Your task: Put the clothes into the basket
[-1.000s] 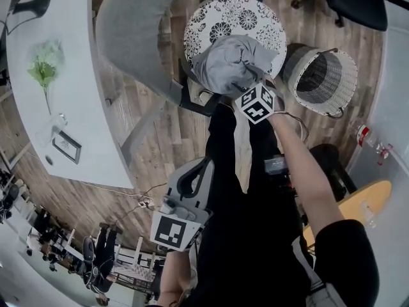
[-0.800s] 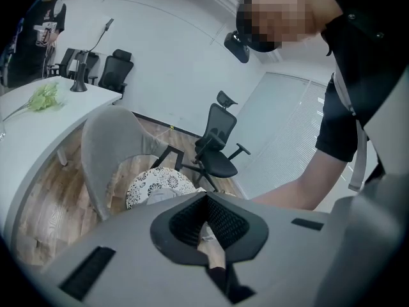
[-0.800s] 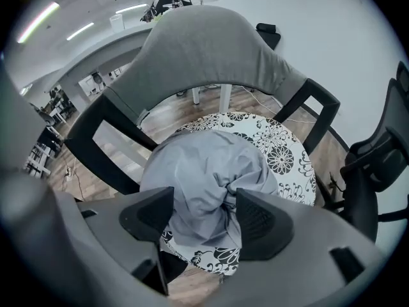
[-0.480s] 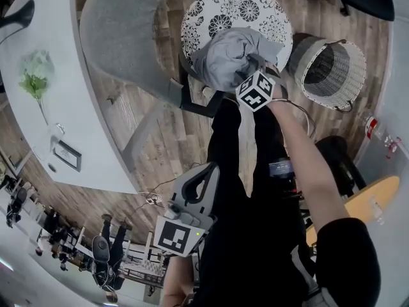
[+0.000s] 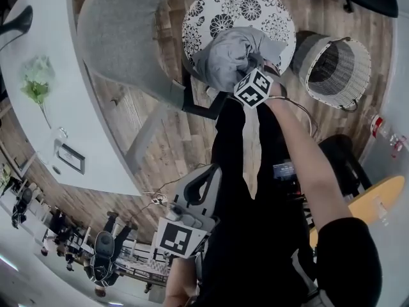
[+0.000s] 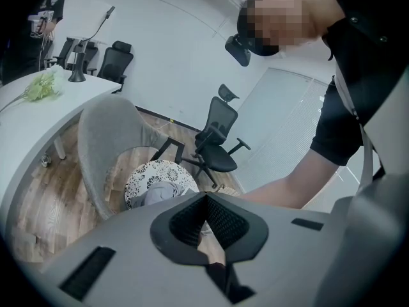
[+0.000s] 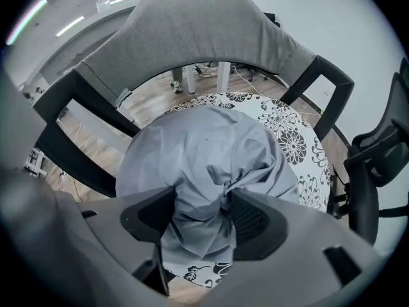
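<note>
Close by the body, leave left gripper (image 6: pixel 206 216), jaws together and empty, idle; with right gripper (image 7: pixel 201 216) clamped on grey garment (image 7: pixel 204 152) at the near edge of the seat (image 7: pixel 287 139), lift clear before swinging to basket (image 5: pixel 360 75) past its right edge.

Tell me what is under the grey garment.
The floral seat cushion lies under the grey garment held by the right gripper. Anything beneath the bunched cloth is covered.

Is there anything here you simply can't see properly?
Head view: inside of the white woven basket, too dark to tell its contents.
Right gripper view: middle of the round flower-patterned seat, covered by the crumpled grey garment.
Head view: small dark-framed object on the white table, too small to identify.
</note>
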Demonstrator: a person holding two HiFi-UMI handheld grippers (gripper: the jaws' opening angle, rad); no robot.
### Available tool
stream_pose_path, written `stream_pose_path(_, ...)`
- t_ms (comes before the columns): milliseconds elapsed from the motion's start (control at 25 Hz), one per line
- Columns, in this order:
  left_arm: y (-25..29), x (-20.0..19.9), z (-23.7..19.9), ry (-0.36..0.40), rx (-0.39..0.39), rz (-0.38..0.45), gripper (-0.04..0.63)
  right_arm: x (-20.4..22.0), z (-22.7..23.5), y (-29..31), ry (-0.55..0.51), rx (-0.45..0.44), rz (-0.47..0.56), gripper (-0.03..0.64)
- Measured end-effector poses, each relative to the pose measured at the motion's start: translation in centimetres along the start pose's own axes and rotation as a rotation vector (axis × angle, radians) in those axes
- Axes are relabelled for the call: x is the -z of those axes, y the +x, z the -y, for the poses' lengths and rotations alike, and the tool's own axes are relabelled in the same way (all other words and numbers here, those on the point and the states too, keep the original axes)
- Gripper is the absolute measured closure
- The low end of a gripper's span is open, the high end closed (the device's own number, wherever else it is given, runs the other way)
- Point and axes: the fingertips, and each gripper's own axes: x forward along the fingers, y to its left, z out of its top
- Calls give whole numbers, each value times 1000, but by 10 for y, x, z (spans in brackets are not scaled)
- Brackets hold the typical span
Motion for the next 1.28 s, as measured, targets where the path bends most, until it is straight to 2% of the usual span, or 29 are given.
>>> stream_pose_path(80, 1, -1, 2, 3, 0, 2, 586, -2, 1, 0, -2, 2, 2, 347)
stream_pose_path(120, 1, -1, 4, 4, -1, 2, 586, -3, 2, 0, -1, 7, 5, 379)
stream_pose_path(160, 1, 0, 6, 6, -1, 2, 586, -4, 3, -1, 0, 14, 8, 442)
stream_pose_path(200, 1, 0, 8, 7, -2, 1, 586, -4, 4, -2, 0, 18, 12, 468)
stream_pose_path(560, 4, 1, 20, 16, -1, 0, 586, -4, 4, -8, -4, 15, 35, 565)
stream_pose_path(960, 6, -11, 35, 39, -10, 36, 586, -12, 4, -33, -48, -8, 100, 583)
stream_pose_path(1280, 4, -26, 62, 71, -17, 91, 586, -25, 2, -71, -77, -45, 157, 586)
